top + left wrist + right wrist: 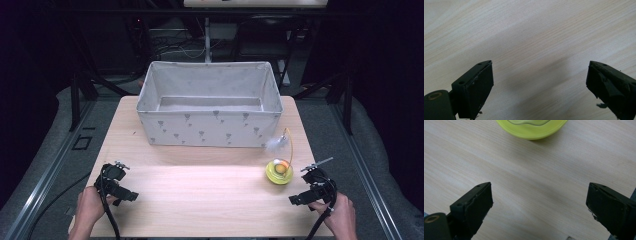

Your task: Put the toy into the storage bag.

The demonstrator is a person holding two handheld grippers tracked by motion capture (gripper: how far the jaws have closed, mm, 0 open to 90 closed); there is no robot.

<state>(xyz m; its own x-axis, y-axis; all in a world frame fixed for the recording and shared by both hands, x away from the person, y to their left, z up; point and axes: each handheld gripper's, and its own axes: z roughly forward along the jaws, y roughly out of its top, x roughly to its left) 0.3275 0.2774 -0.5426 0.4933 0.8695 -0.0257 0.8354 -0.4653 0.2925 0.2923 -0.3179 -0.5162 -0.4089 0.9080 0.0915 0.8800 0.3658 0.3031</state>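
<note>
Table point(200, 195), light wood, seen from the high view w/ a grey fabric bin point(210, 125) standing at its far half, open top, small printed pattern on the walls. Yellow-green round toy point(279, 172) sits on the tabletop near the bin's front right corner, apart from it; a thin wire stalk rises from it w/ a white feather tuft point(276, 144) at the top, close to the bin wall. Left gripper point(125, 195) is held low over the near left part of the table by the left hand point(90, 207), jaws pointing inward toward the table's middle; spread can't be judged well from up here. Right gripper point(300, 199) is held by the right hand point(342, 212) at the near right, just in front of the toy, not touching it. Cables trail off the near edge from both.

Left gripper view: the left gripper point(540, 87) has both black jaws wide apart, nothing between them, bare wood grain below w/ a soft shadow. Pads look worn at the edges. Not touching anything that I can make out.

Right gripper view: the right gripper point(540, 207) also has jaws spread wide, empty gap, bare wood under it. The toy point(531, 130) shows at the top edge as a yellow-green rim, ahead of the jaw tips and clear of them.
</note>
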